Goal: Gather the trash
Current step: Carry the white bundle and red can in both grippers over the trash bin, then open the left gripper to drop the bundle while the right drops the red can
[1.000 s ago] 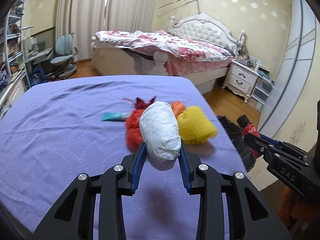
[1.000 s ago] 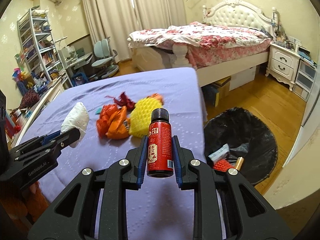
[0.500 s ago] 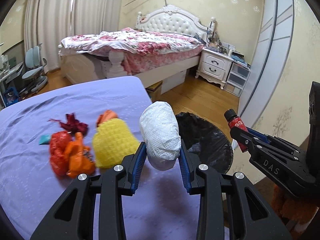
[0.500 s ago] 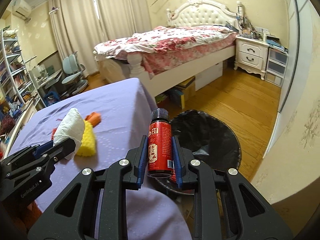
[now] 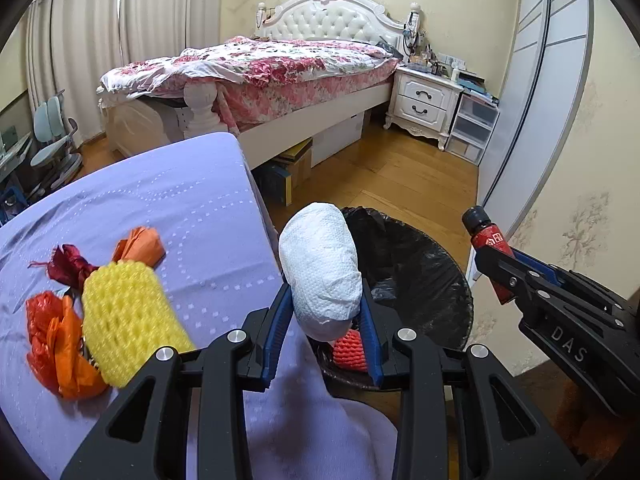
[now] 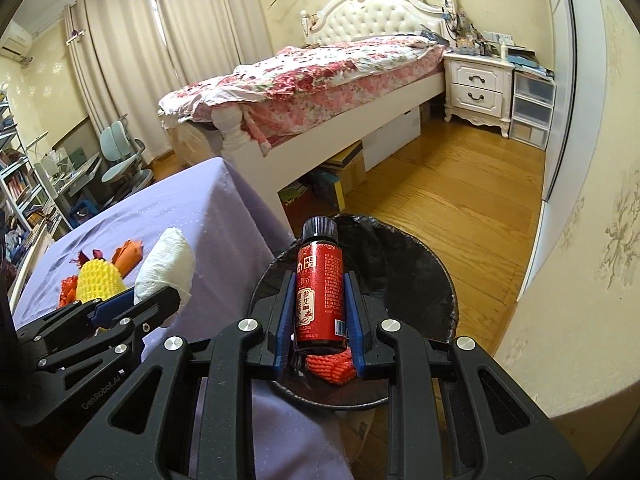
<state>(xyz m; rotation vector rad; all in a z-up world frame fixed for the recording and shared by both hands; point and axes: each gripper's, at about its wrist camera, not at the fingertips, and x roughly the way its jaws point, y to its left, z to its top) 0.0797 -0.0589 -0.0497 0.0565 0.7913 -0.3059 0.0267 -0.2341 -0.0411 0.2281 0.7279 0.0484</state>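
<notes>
trash bin (image 6: 420,280) contents mostly hidden, label unreadable

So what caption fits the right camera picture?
Right tool holds a red bottle over the black bin.

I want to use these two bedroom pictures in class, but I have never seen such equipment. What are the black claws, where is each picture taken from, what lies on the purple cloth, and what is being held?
There is no robot here: a person holds a two-finger gripper in each hand, with a wide-angle camera on each looking along its fingers. One picture comes from the left gripper, the other from the right gripper.

The left gripper is closed on a white paper wad. The right one is closed on a red bottle with a black cap. Both are near a black-lined trash bin on the floor, which already holds a red foam net.

On the purple cloth lie a yellow foam net, orange wrappers and a dark red wrapper.
</notes>
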